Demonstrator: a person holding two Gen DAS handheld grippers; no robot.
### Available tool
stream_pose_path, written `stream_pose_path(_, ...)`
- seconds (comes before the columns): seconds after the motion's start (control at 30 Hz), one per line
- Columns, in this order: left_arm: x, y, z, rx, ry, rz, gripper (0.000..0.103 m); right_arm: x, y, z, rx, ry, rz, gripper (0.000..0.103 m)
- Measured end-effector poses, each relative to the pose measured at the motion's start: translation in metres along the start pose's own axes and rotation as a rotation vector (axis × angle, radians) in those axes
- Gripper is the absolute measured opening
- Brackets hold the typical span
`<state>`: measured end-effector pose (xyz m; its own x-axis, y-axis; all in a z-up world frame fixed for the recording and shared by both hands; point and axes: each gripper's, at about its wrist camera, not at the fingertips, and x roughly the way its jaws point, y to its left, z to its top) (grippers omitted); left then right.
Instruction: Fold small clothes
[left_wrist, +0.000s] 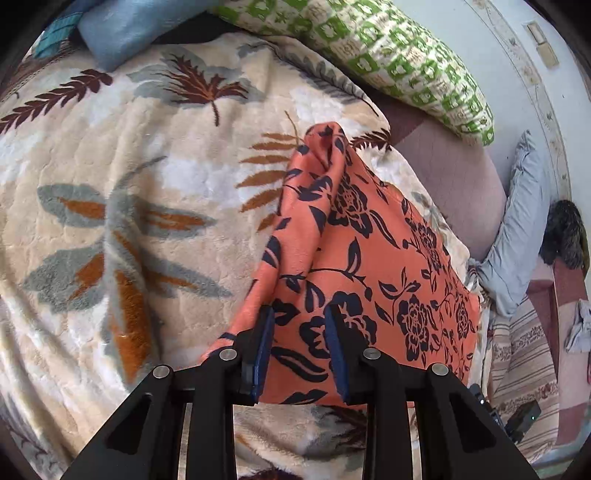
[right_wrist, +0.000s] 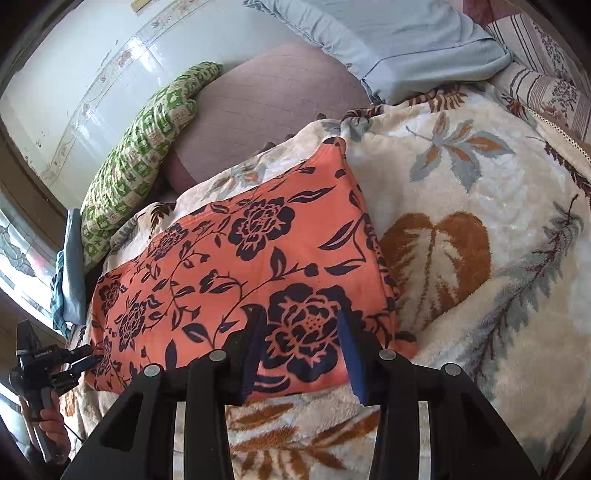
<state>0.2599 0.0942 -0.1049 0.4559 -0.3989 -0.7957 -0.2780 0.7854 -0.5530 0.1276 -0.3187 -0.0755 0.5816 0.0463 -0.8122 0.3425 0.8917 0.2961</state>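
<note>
One orange floral garment (right_wrist: 236, 266) lay folded flat on the leaf-patterned blanket (right_wrist: 480, 206), filling the centre of the right wrist frame. Two grippers hovered over its near edge: the left gripper (left_wrist: 301, 347) and the right gripper (right_wrist: 301, 354) both stood spread, pinching nothing. One green pillow (right_wrist: 140, 155) sat upper left.

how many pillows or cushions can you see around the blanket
3: a green patterned cushion against the wall, a mauve cushion next to it, and a light blue pillow at the mauve one's other side. More may be hidden beyond the frame.
</note>
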Motion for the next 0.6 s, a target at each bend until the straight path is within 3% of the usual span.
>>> stream_pose_path(0.2, -0.026, 0.033, 0.002, -0.112, -0.024, -0.073, 0.032, -0.005, 0.057, -0.02, -0.102, 0.05, 0.036, 0.047)
stream_pose_path(0.37, -0.022, 0.035, 0.016, -0.09, -0.018, -0.144, 0.043, 0.004, 0.129, -0.046, -0.281, 0.101, 0.047, 0.048)
stream_pose_path(0.53, 0.002, 0.023, 0.061, -0.076, 0.001, -0.269, 0.045, 0.022, 0.199, -0.065, -0.46, 0.122, 0.045, 0.054)
stream_pose_path(0.6, 0.011, 0.005, 0.081, -0.02, 0.001, -0.274, 0.048, 0.032, 0.22, -0.067, -0.508, 0.124, 0.045, 0.054)
